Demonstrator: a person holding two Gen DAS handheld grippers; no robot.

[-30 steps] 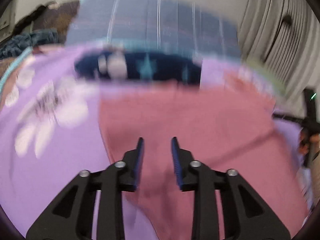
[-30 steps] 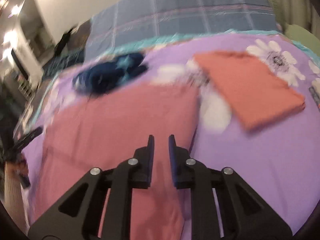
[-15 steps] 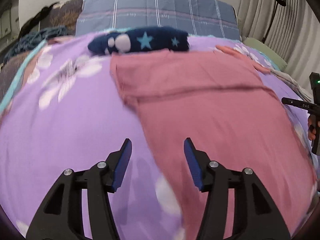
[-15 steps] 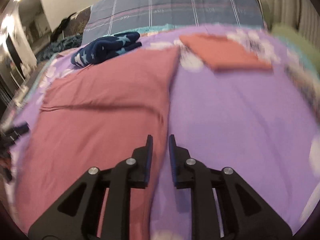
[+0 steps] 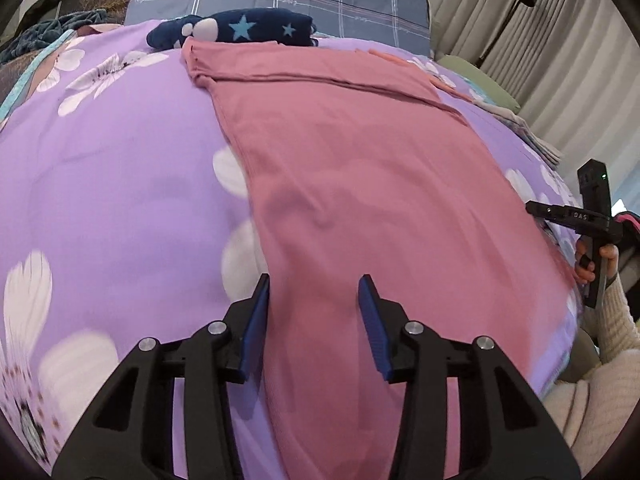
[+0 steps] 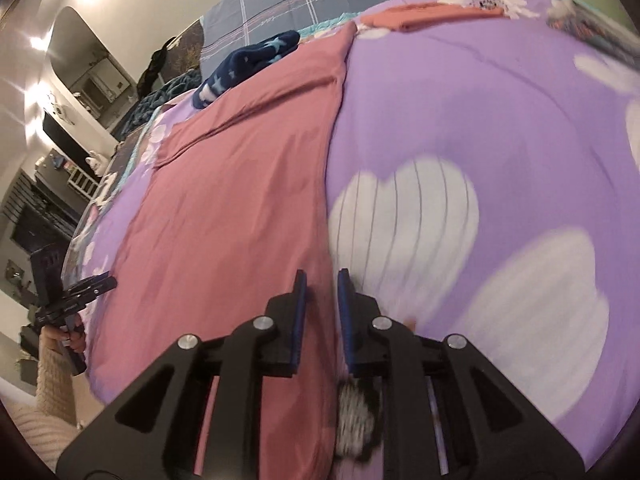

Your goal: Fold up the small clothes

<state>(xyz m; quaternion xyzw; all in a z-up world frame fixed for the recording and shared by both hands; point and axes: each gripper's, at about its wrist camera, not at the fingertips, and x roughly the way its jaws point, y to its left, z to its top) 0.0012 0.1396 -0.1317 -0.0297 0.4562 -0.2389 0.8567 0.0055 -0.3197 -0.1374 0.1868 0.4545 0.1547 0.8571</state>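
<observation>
Pink cloth (image 5: 360, 168) spread flat on purple flowered bed (image 5: 120, 168), far end folded over. Left tongs (image 5: 316, 300) above cloth's near left edge, jaws closing, pads clear of fabric. Navy star garment (image 5: 244, 30) touching cloth's far end. Right tongs (image 5: 576, 216) at right edge, hand (image 5: 600, 260) gripping handle.

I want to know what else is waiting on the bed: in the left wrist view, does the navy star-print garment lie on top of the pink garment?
No, the navy star-print garment lies on the purple bedspread just beyond the pink garment.
</observation>
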